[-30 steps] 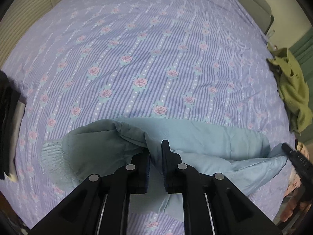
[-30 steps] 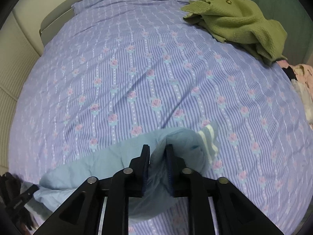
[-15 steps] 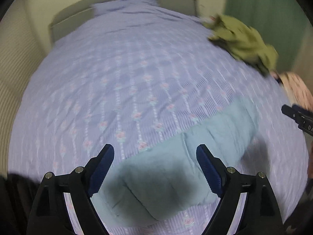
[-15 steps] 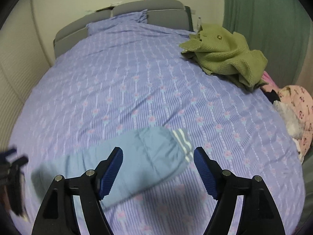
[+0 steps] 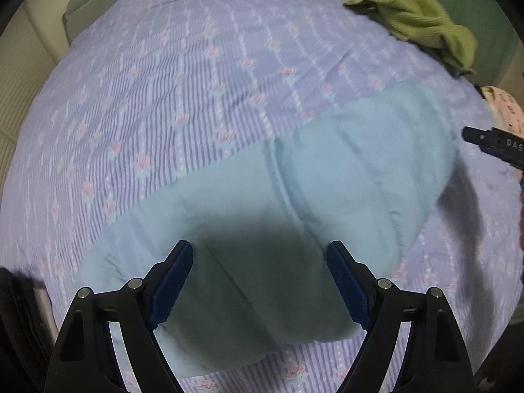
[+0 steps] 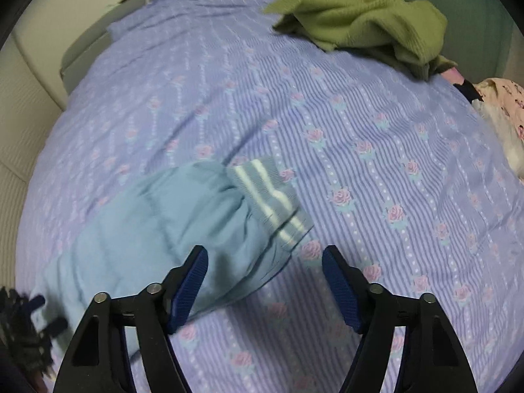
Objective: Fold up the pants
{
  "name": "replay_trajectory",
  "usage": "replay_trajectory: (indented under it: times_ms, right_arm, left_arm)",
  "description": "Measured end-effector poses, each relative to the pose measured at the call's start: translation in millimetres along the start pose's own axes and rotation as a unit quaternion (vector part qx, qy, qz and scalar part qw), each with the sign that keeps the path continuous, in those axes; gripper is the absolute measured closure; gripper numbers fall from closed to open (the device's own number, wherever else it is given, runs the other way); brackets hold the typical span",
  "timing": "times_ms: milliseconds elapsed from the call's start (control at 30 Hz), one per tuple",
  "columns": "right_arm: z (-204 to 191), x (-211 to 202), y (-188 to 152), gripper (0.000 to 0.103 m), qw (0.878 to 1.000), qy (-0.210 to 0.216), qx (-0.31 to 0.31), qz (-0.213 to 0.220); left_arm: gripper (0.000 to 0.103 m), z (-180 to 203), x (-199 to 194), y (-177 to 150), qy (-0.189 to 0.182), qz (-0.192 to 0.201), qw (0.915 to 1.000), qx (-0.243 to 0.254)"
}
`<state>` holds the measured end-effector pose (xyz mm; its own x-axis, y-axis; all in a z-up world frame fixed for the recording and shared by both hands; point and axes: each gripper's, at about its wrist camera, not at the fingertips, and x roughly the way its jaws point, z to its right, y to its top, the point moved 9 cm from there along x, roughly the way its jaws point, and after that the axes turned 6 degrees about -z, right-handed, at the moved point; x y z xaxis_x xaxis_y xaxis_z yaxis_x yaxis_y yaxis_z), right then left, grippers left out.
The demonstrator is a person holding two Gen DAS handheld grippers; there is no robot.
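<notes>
The light blue pants (image 5: 327, 177) lie folded in a long bundle on the purple flowered bedspread (image 5: 196, 82). My left gripper (image 5: 260, 281) is open and empty, just above the near end of the bundle. In the right wrist view the pants (image 6: 157, 222) lie at lower left, with a striped ribbed cuff (image 6: 268, 196) at their right end. My right gripper (image 6: 265, 286) is open and empty, above the bedspread (image 6: 360, 163) just right of the cuff end. The right gripper's tip (image 5: 491, 144) shows at the right edge of the left wrist view.
A green knit garment (image 6: 360, 16) lies at the far right of the bed, also in the left wrist view (image 5: 416, 16). A pink flowered cloth (image 6: 504, 98) lies at the right edge. A dark object (image 6: 19, 327) sits at lower left. The headboard (image 6: 82, 49) is at the back.
Both grippers, shut on the pants a second ago, have opened and let go. The pants now lie flat on the bed and both grippers have drawn back above them.
</notes>
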<state>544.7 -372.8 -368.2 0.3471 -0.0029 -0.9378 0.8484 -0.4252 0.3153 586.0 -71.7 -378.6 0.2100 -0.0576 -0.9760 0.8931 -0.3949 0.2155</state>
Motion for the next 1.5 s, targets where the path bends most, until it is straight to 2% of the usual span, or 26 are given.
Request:
replay_trajectory:
  times_ms: [100,200,267,333,367,433,500,600,667,733,800,900,967,1100,1133,1333,1400,1500]
  right_arm:
    - [-13.9,-6.9,-0.9,0.037,0.999,-0.021,-0.03,0.002]
    - [-34.3,-28.0,-7.3,0.037,0.998,-0.027,-0.054,0.019]
    - [-49.7,-40.3,-12.3,0.037,0.997,-0.016,-0.067,0.023]
    - [-65.6,-53.4,-19.4,0.037,0.997,-0.004,-0.077,0.029]
    - [-72.9,-58.9,-23.2,0.036,0.996,0.002,-0.081,0.031]
    - [-89.8,-69.0,-31.7,0.037,0.995,0.017,-0.09,0.035]
    - [-110.9,-75.7,-41.7,0.036,0.993,0.023,-0.11,0.039]
    - [-146.4,-75.8,-56.4,0.036,0.986,-0.002,-0.158,0.049]
    - [-181.2,-72.0,-71.5,0.037,0.975,-0.018,-0.213,0.055]
    - [-216.1,-66.4,-92.2,0.037,0.965,-0.01,-0.256,0.051]
    - [-235.3,-60.9,-107.0,0.036,0.962,-0.005,-0.269,0.041]
    - [-244.1,-53.3,-125.2,0.036,0.964,-0.003,-0.266,0.019]
    - [-242.2,-51.3,-133.8,0.036,0.966,-0.006,-0.258,0.012]
    - [-226.3,-50.4,-150.3,0.036,0.972,-0.006,-0.233,-0.003]
    - [-223.1,-51.3,-155.0,0.036,0.973,-0.007,-0.23,-0.006]
    - [-211.1,-38.9,-184.0,0.038,0.972,0.026,-0.226,-0.05]
    - [-211.0,-29.5,-191.0,0.052,0.971,0.04,-0.225,-0.066]
    - [-212.1,-14.4,-194.3,0.058,0.969,0.063,-0.221,-0.091]
  left_arm:
    - [0.018,-15.3,20.1,-1.5,0.01,-0.015,0.9992,-0.037]
    - [0.018,-26.1,32.5,-2.0,-0.015,-0.03,0.9967,-0.075]
    - [0.022,-30.1,21.2,-0.5,-0.03,-0.025,0.9947,-0.095]
    - [0.023,-36.1,-6.6,-1.0,-0.054,0.009,0.9925,-0.109]
    - [0.023,-44.5,-29.9,-4.2,-0.066,0.043,0.99,-0.117]
    - [0.017,-67.1,-60.2,-14.7,-0.068,0.085,0.9859,-0.127]
    - [0.016,-102.0,-77.3,-33.7,-0.063,0.102,0.9833,-0.136]
    - [0.019,-145.4,-69.0,-66.9,-0.048,0.083,0.987,-0.129]
    - [0.025,-161.9,-55.1,-78.5,-0.061,0.064,0.9878,-0.128]
    - [0.034,-175.6,-42.2,-88.8,-0.089,0.052,0.9831,-0.151]
    - [0.041,-187.1,-28.6,-93.7,-0.121,0.045,0.9721,-0.195]
    - [0.051,-199.5,-8.9,-104.2,-0.174,0.038,0.9543,-0.24]
    - [0.055,-195.9,1.1,-106.6,-0.186,0.027,0.952,-0.242]
    - [0.066,-184.1,10.0,-113.4,-0.191,0.015,0.9543,-0.229]
    - [0.071,-181.8,9.8,-114.7,-0.189,0.011,0.9551,-0.228]
    - [0.083,-176.2,2.6,-109.2,-0.118,0.008,0.9735,-0.196]
    - [0.084,-177.3,0.8,-104.6,-0.101,0.01,0.9764,-0.191]
    - [0.084,-182.7,4.0,-102.7,-0.09,0.008,0.9758,-0.199]
